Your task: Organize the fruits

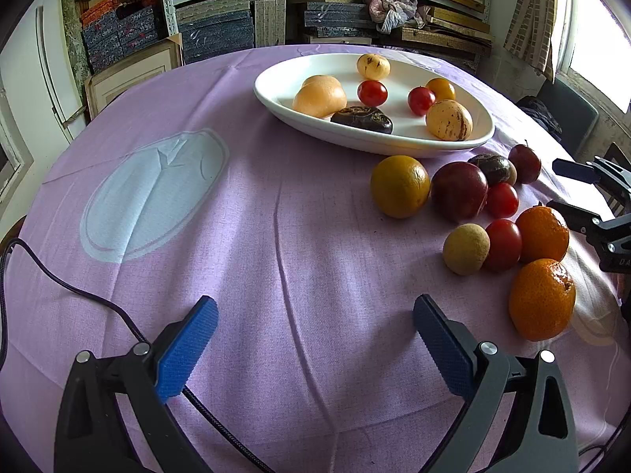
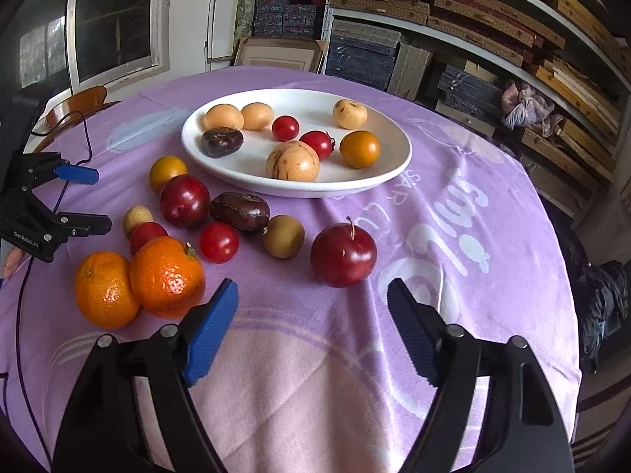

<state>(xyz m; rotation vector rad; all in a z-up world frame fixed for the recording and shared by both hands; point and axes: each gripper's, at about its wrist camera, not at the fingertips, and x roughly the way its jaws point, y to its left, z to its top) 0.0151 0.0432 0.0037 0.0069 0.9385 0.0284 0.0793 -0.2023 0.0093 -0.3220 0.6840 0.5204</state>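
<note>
A white oval plate (image 2: pixel 394 173) (image 1: pixel 276 106) holds several fruits: pale yellow ones, red cherry tomatoes, a dark purple one and an orange-yellow one. Loose fruits lie on the purple cloth in front of it, among them two mandarins (image 2: pixel 167 274) (image 1: pixel 542 299), a dark red plum (image 2: pixel 184 201) and a red plum with a stem (image 2: pixel 343 254). My right gripper (image 2: pixel 312 287) (image 1: pixel 555 185) is open just short of the stemmed plum, with nothing between its pads. Over bare cloth to the left of the loose fruits, my left gripper (image 1: pixel 316 302) (image 2: pixel 98 199) is open and holds nothing.
The round table's purple cloth (image 1: pixel 276 216) falls away at its edges. A black cable (image 1: pixel 98 299) runs over the cloth by the left gripper. Shelves of stacked boxes (image 1: pixel 221 27) stand behind the table, and a wooden chair (image 2: pixel 79 102) is at its far side.
</note>
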